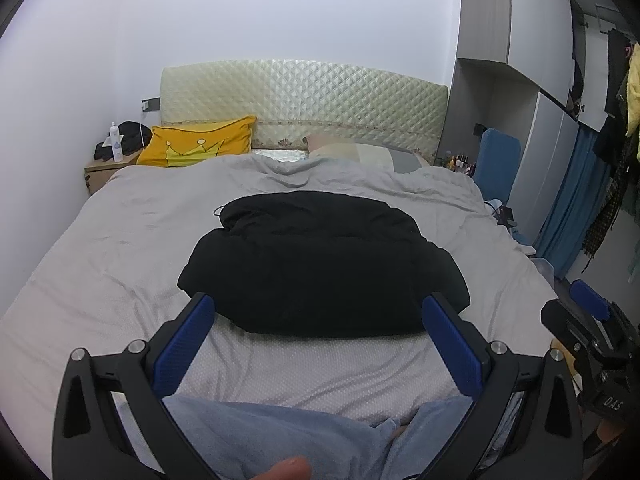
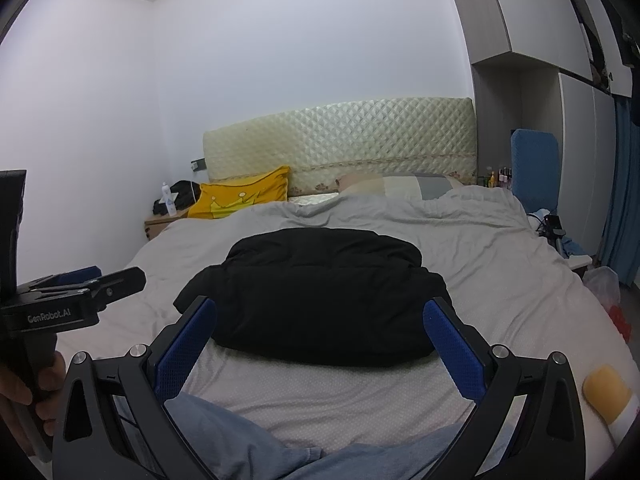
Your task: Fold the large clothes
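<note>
Two fisheye views look along a pair of handheld grippers toward a bed. In the left wrist view, a small wooden nightstand (image 1: 105, 171) sits at the middle left of the frame with a white bottle (image 1: 115, 142) and a dark bundle on it. Just to its right, a yellow pillow (image 1: 199, 142) with a crown print leans against the pale quilted headboard (image 1: 304, 98) in the upper centre. A grey bedsheet (image 1: 100, 248) fills the middle of the frame, and on it, at the centre, lies the black jacket (image 1: 324, 264), folded into a thick, rounded bundle. The left gripper (image 1: 320, 312) occupies the lower centre, its blue-padded jaws spread wide with nothing between them, the tips framing the near edge of the jacket without touching it. Light blue fabric (image 1: 280, 436) lies along the bottom edge. At the far right stand white wardrobes (image 1: 548, 80) with hanging clothes. In the right wrist view, the left gripper appears again at the middle left edge, seen from the side. The same jacket rests at the centre of the sheet, and the right gripper (image 2: 320, 314) in the lower centre also has its jaws spread apart and empty, hovering short of the jacket. A yellow object (image 2: 606, 390) lies at the lower right.
</note>
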A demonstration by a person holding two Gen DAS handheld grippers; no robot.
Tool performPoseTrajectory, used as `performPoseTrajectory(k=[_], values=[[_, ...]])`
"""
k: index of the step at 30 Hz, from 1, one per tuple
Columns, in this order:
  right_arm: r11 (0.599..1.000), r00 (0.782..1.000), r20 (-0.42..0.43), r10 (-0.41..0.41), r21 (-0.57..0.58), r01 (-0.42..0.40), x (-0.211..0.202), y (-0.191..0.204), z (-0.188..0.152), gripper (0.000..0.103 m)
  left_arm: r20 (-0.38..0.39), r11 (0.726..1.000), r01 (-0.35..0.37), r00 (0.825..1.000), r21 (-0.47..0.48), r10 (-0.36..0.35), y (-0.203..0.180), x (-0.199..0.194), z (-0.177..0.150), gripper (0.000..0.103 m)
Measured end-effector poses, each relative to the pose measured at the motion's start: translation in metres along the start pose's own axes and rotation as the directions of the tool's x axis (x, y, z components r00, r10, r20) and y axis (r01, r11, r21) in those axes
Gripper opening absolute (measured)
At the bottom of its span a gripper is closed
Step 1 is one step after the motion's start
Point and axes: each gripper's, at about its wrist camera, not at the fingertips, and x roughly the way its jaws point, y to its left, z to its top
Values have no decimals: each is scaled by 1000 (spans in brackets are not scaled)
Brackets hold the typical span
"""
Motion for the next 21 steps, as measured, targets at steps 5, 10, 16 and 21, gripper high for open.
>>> performPoseTrajectory(k=[5, 10, 16, 21], values=[[1000, 1000, -9, 0, -4, 0, 2, 2, -2, 103, -14, 1000, 4, 1000, -3, -4, 1, 1, -1, 103], [1000, 1000, -9, -2, 0, 2, 2, 2, -2, 103, -18, 1000, 14, 1000, -10, -14, 2, 1, -1, 103], [1000, 1000, -19, -9, -9, 9, 3, 5, -3, 103, -31, 1000, -7, 999, -1, 7, 1, 3, 0, 103], [1000, 1000, -18, -7, -7, 7, 3, 7, -4, 103, -32, 1000, -17, 999, 19, 17, -4, 2, -1, 103]])
